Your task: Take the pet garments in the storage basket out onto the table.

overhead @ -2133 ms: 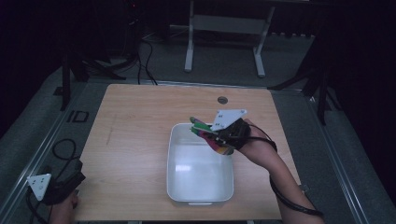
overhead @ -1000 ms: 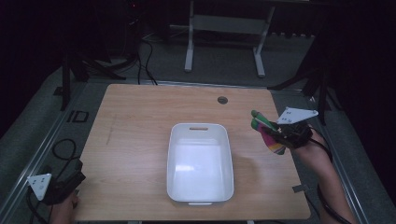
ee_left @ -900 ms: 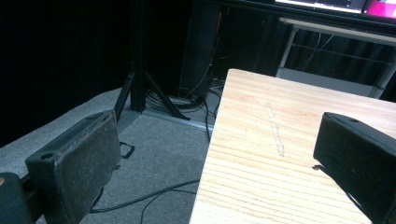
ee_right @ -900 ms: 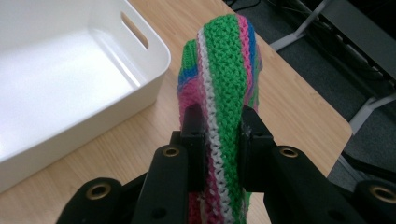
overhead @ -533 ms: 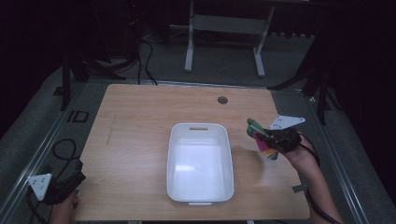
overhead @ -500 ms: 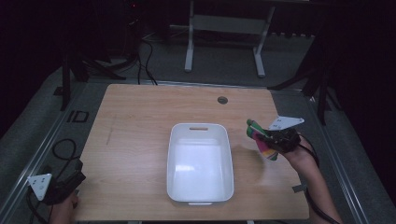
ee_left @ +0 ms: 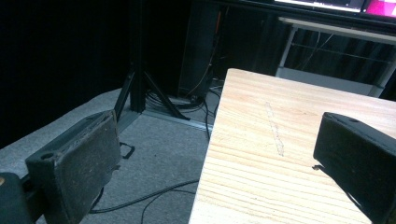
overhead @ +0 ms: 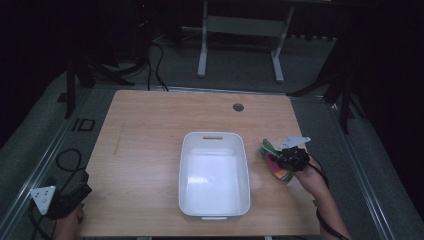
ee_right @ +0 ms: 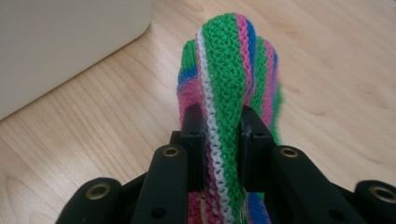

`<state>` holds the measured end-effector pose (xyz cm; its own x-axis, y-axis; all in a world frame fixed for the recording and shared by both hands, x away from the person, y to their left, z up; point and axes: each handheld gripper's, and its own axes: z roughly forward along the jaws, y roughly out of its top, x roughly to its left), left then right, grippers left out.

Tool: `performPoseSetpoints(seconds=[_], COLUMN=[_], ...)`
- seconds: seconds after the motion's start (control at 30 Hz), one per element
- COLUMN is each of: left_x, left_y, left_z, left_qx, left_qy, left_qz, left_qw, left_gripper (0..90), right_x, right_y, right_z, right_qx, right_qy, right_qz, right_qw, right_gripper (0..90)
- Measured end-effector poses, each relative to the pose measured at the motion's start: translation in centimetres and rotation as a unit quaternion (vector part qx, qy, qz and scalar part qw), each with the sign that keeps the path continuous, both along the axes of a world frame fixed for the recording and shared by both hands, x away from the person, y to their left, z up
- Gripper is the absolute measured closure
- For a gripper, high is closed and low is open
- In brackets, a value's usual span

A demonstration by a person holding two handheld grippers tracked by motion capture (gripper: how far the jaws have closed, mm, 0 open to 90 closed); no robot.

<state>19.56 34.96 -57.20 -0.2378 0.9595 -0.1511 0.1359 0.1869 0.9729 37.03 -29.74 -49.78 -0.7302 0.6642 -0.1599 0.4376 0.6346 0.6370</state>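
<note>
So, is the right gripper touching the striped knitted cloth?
Touching: in the right gripper view, the right gripper has both jaws pressed against the striped knitted cloth between them.

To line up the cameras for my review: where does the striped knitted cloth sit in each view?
High view: striped knitted cloth right of the white tub, in the right gripper.
Right gripper view: centre, pinched between the jaws.
Left gripper view: not in it.
Shared landmark: the wooden table.
</note>
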Motion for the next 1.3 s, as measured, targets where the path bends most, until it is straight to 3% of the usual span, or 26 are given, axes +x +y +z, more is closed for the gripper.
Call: performPoseSetpoints(seconds=[0.13, 0.27, 0.43, 0.5, 0.6, 0.7, 0.8, 0.9, 0.97, 1.17, 1.3], left_x=[0.0, 0.0, 0.0, 0.0, 0.0, 0.0, 0.0, 0.0, 0.0, 0.0, 0.0], left_y=[0.0, 0.0, 0.0, 0.0, 0.0, 0.0, 0.0, 0.0, 0.0, 0.0, 0.0], left_z=[0.0, 0.0, 0.0, 0.0, 0.0, 0.0, 0.0, 0.0, 0.0, 0.0, 0.0], left_qx=[0.0, 0.0, 0.001, 0.0, 0.001, 0.0, -0.001, -0.001, -0.001, 0.0, 0.001], left_qy=[0.0, 0.0, 0.001, 0.001, 0.0, 0.001, 0.0, 0.0, 0.0, 0.001, 0.001], left_qz=[0.0, 0.0, 0.0, 0.001, 0.001, 0.002, 0.001, 0.002, 0.001, 0.002, 0.002], left_qw=[1.0, 1.0, 1.0, 1.0, 1.0, 1.0, 1.0, 1.0, 1.0, 1.0, 1.0], left_gripper=[1.2, 1.2, 1.2, 1.2, 1.2, 1.2, 1.2, 1.2, 1.2, 1.2, 1.2], right_x=[0.1, 0.3, 0.2, 0.2, 0.0, -0.3, -0.8, -1.6, -1.8, -2.9, -3.9], right_y=[0.6, 1.9, 2.2, 2.3, 2.6, 2.6, 2.0, 0.4, -0.1, -2.6, -4.2], right_z=[-1.0, -3.1, -3.8, -3.8, -3.4, -2.5, -1.4, 0.0, 0.2, 0.7, 0.2], right_qx=[-0.005, -0.019, -0.014, -0.017, -0.023, -0.011, 0.021, 0.047, 0.052, 0.072, 0.094], right_qy=[0.014, 0.037, 0.037, 0.038, 0.038, 0.037, 0.027, 0.016, 0.015, 0.014, 0.007], right_qz=[0.003, 0.011, 0.006, 0.006, 0.014, 0.016, 0.015, -0.01, -0.014, -0.045, -0.066], right_qw=[0.9999, 0.9991, 0.9992, 0.9991, 0.9989, 0.9991, 0.9993, 0.9987, 0.9984, 0.9963, 0.9934], right_gripper=[75.0, 74.6, 73.8, 70.2, 56.4, 47.9, 39.3, 32.7, 30.6, 12.8, 12.0])
